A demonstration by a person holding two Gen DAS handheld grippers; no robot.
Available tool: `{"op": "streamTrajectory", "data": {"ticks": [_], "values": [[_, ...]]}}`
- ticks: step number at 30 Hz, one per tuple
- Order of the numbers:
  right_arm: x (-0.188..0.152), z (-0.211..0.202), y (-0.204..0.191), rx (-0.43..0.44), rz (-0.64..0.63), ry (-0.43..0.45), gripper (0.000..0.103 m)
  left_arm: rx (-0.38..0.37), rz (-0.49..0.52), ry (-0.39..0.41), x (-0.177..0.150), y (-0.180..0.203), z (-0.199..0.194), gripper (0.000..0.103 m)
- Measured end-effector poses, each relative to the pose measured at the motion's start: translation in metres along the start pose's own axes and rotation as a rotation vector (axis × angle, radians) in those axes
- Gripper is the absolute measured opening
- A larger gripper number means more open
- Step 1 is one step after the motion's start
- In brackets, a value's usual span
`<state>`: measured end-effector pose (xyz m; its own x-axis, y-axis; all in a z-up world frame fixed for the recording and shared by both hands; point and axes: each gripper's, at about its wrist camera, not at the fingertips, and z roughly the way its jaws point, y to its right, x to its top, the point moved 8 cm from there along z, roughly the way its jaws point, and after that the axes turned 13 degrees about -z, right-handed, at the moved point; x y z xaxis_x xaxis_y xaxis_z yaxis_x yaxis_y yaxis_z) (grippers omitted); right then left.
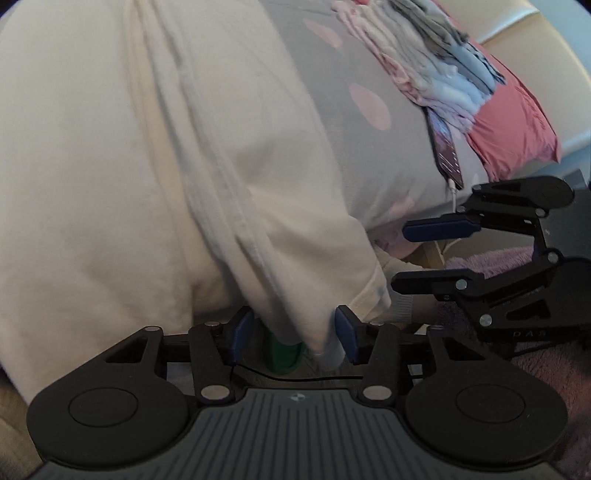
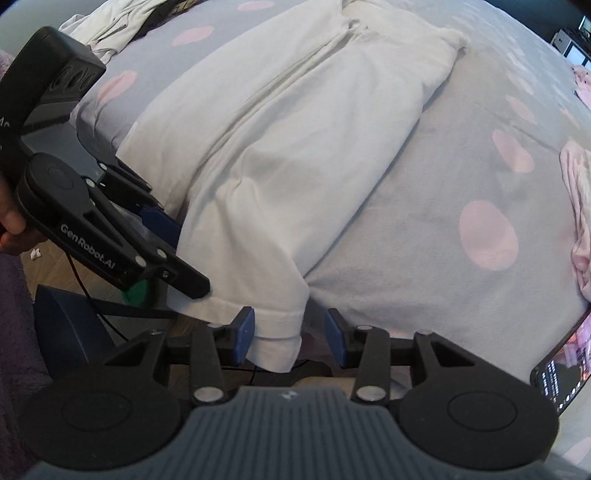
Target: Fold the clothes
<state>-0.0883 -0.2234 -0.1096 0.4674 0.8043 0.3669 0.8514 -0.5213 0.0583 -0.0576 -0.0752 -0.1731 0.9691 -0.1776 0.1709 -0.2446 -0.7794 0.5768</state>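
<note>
A cream-white garment (image 1: 147, 166) lies folded lengthwise on the grey bed sheet with pink dots (image 1: 332, 103), its near end hanging over the bed's edge. It also shows in the right wrist view (image 2: 295, 155). My left gripper (image 1: 293, 338) is open, its pads on either side of the hanging hem. My right gripper (image 2: 290, 336) is open around the hem's corner (image 2: 277, 332). Each gripper shows in the other's view: the right gripper (image 1: 436, 254) on the right, the left gripper (image 2: 177, 251) on the left.
A stack of folded clothes (image 1: 424, 62) and a pink-red cloth (image 1: 513, 125) lie at the far right. A phone (image 2: 561, 369) with a lit screen lies on the sheet. Another light garment (image 2: 122, 22) lies at the far left. A pink cloth (image 2: 580, 206) is at the right.
</note>
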Motion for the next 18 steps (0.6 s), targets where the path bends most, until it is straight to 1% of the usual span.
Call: {"op": "streamTrajectory", "data": {"ticks": [2,3,5,8,10,13,14,15,16,18], "values": [[0.003,-0.005,0.002,0.019,0.008,0.022,0.045,-0.016,0.012,-0.008,0.0,0.002,-0.001,0.017],[0.005,-0.008,0.002,0.029,0.011,0.037,0.045,-0.019,0.019,-0.007,0.0,0.002,-0.002,0.014],[0.008,-0.011,0.002,0.04,0.016,0.052,0.045,-0.016,0.043,-0.005,0.0,0.005,-0.005,0.004],[0.012,-0.008,0.003,0.045,0.011,0.056,0.044,-0.036,0.048,-0.012,-0.002,0.008,-0.015,0.002],[0.014,-0.004,0.005,0.055,0.018,0.065,0.044,-0.032,0.048,-0.017,-0.003,0.007,-0.02,0.002],[0.02,0.003,0.003,0.103,0.024,0.103,0.044,-0.022,0.038,-0.028,-0.004,0.003,-0.024,0.002],[0.023,0.006,0.0,0.116,0.01,0.121,0.044,-0.008,0.035,-0.037,-0.005,0.001,-0.022,0.002],[0.026,0.009,-0.003,0.129,-0.004,0.138,0.044,0.024,0.043,-0.045,-0.006,-0.003,-0.019,0.002],[0.026,0.015,-0.008,0.141,-0.018,0.129,0.044,0.059,0.054,-0.053,-0.008,-0.006,-0.017,0.002],[0.021,0.03,-0.018,0.166,-0.05,0.071,0.043,0.132,0.076,-0.069,-0.01,-0.013,-0.013,0.001]]}}
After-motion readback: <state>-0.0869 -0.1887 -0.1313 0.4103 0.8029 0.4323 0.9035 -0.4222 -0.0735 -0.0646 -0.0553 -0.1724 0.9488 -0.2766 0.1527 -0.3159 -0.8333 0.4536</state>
